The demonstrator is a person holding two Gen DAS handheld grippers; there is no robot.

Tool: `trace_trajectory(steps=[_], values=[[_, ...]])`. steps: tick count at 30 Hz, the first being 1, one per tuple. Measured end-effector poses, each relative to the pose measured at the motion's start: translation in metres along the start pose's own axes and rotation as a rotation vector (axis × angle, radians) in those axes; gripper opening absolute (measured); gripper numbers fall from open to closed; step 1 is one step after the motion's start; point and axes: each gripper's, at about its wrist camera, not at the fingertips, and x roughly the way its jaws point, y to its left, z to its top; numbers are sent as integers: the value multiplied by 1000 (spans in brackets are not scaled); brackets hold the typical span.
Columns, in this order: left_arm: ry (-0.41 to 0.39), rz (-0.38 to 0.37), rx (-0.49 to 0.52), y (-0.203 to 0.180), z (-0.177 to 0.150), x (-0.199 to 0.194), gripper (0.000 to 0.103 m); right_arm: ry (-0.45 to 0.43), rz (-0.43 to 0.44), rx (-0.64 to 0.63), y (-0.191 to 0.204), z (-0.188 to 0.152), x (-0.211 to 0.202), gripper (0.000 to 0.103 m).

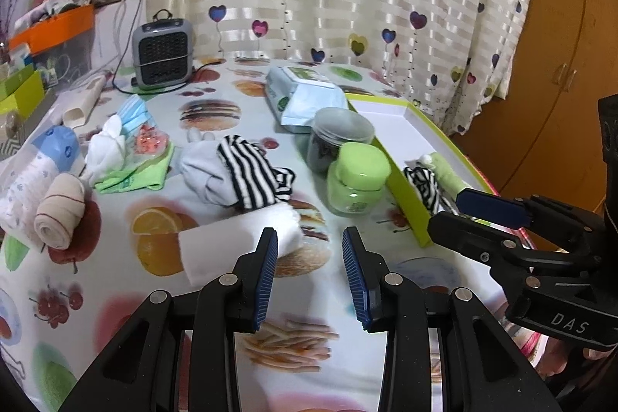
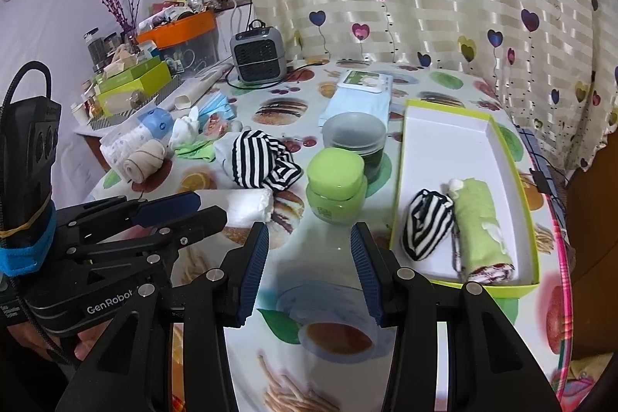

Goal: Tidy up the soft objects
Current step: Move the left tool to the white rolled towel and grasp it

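Note:
A green-rimmed white box (image 2: 448, 130) on the right holds a striped sock ball (image 2: 426, 224) and a rolled green cloth (image 2: 481, 232); the box also shows in the left wrist view (image 1: 390, 118). A white rolled towel (image 1: 235, 242) lies just ahead-left of my open, empty left gripper (image 1: 310, 277). A loose black-and-white striped cloth (image 1: 251, 176) and a beige roll (image 1: 60, 211) lie farther left. My right gripper (image 2: 309, 273) is open and empty over the table in front of a green jar (image 2: 336, 184).
A dark-filled clear jar (image 2: 355, 138), a wipes pack (image 2: 359, 95) and a small grey heater (image 2: 258, 55) stand behind. Masks, tissues and cloths (image 1: 127, 141) crowd the left. Boxes (image 2: 131, 80) line the left edge.

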Motion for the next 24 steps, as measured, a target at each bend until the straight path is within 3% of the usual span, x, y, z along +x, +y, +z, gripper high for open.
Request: trace_trajectory(steps=[18, 24], values=[[-9, 54, -64, 47, 1, 5, 34, 26, 73, -35, 24, 14, 31, 46], [-18, 61, -83, 71, 4, 7, 40, 33, 92, -48, 30, 23, 46, 46]])
